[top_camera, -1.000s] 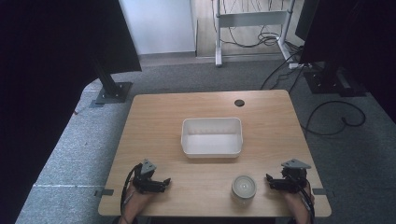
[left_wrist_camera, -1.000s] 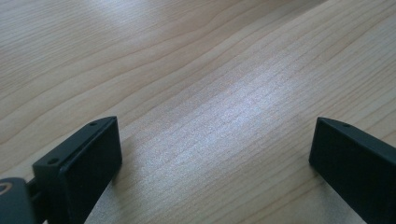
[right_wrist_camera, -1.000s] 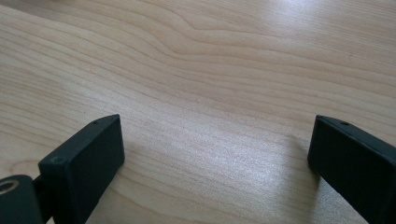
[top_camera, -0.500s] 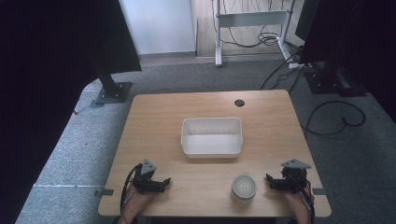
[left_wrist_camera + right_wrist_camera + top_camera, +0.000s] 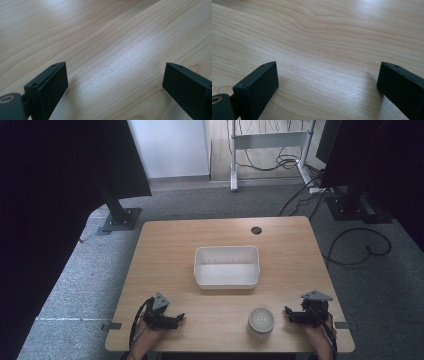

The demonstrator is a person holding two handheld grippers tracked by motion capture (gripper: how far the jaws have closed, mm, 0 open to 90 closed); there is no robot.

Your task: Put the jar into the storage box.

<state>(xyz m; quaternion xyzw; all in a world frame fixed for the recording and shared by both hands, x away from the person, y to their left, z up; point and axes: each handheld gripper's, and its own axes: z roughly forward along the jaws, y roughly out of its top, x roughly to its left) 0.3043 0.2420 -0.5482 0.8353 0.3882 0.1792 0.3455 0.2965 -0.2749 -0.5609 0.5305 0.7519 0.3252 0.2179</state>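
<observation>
A white rectangular bin (image 5: 227,266) sits empty at the middle of the wooden table (image 5: 165,250). A small round white container (image 5: 261,320) stands near the front edge, right of centre. My left gripper (image 5: 179,319) rests on the table at the front left, jaws pointing right, open. My right gripper (image 5: 289,315) rests at the front right, just right of the round container and apart from it, jaws pointing left, open. In the left gripper view my left gripper (image 5: 115,82) has bare wood between wide-apart jaws. The right gripper (image 5: 328,83) in its own view shows the same.
A round cable hole (image 5: 256,230) lies near the table's far edge. Beyond the table are grey carpet, a black stand base (image 5: 120,219) at far left, cables (image 5: 357,245) on the floor at right, and a white desk frame (image 5: 267,142) at the back.
</observation>
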